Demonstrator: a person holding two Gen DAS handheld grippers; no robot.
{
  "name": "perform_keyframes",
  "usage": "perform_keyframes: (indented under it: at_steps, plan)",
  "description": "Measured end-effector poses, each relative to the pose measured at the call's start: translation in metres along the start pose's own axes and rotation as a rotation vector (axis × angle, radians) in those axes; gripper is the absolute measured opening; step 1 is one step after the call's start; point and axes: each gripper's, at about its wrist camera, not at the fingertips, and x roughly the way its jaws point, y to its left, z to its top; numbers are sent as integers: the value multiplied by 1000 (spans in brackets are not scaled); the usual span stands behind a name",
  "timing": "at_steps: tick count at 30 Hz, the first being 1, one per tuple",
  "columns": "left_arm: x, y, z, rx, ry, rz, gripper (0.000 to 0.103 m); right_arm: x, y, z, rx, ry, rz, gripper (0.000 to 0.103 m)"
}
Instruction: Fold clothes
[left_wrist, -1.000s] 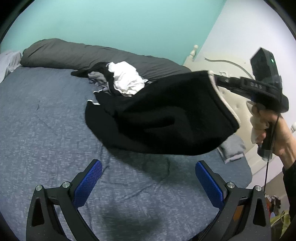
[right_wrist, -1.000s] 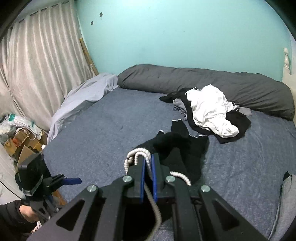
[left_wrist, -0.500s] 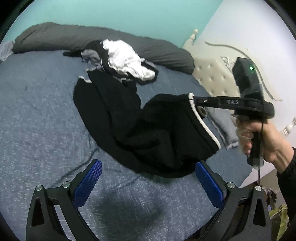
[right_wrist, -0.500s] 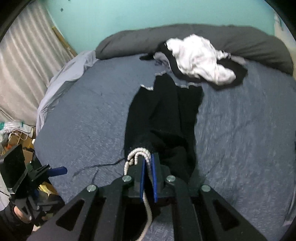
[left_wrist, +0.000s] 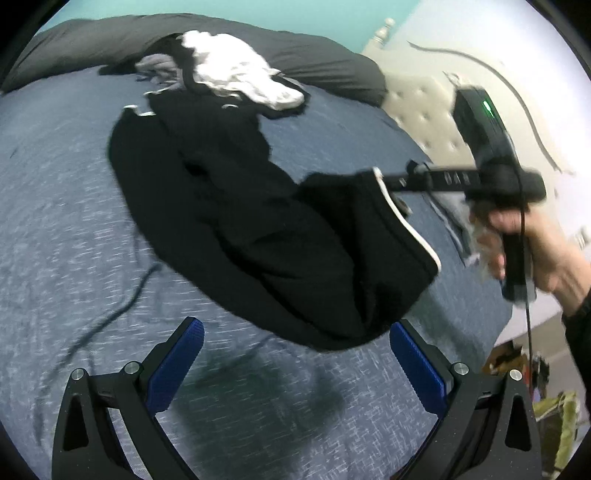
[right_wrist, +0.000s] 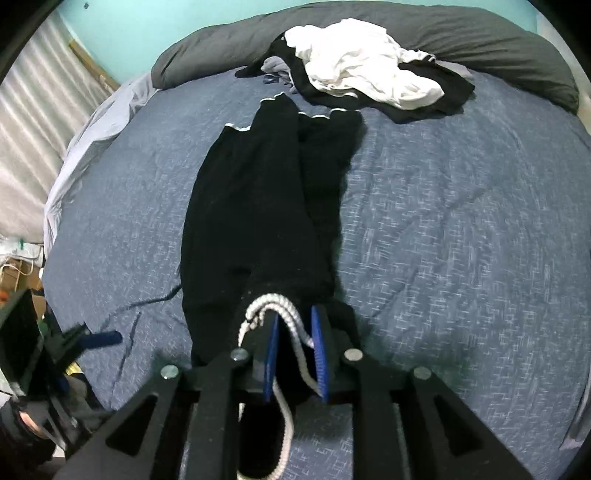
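Opening right tongs (right_wrist: 295, 347) straddle black fleece trousers' (right_wrist: 258, 206) twisted white drawstring (right_wrist: 288, 325); left tongs (left_wrist: 295, 350) gape empty over the heathered blue bed (left_wrist: 55, 229).

A: Any room around my tongs?
B: Bare blue bedspread (right_wrist: 461, 221) to the right of the black trousers (right_wrist: 258, 192) and to their left. Far end blocked: clothes pile (right_wrist: 362, 70) against the grey bolster (right_wrist: 498, 48).
A: My left gripper (left_wrist: 295, 354)?
B: Wide apart, bare cover under it, trousers' waist hanging just ahead. Headboard (left_wrist: 417, 99) closes the right edge.
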Motion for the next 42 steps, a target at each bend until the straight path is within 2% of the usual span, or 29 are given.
perform_keyframes:
  at_steps: [1,3,11,14,16,29,35,42]
  plan:
    - [4,-3,0,5,4,-5,103,-2,-1,-1,-10,6,-9,28]
    - [11,-6,2,6,5,-6,103,-5,-6,-4,-18,15,-20,33]
    - [41,-28,8,34,24,-12,102,-6,-32,-19,16,42,-30,36]
    - [51,-41,7,61,35,-29,102,-5,-44,-26,45,50,-35,40]
    - [58,-49,7,84,44,-37,102,-7,-53,-33,58,51,-39,45]
    - [104,-67,-7,182,112,0,87,-31,-112,-71,177,21,-55,47]
    - [116,-68,-10,241,136,47,70,-27,-110,-78,180,23,-38,47]
    - [119,-62,-10,307,155,90,18,-24,-105,-82,176,25,-37,47]
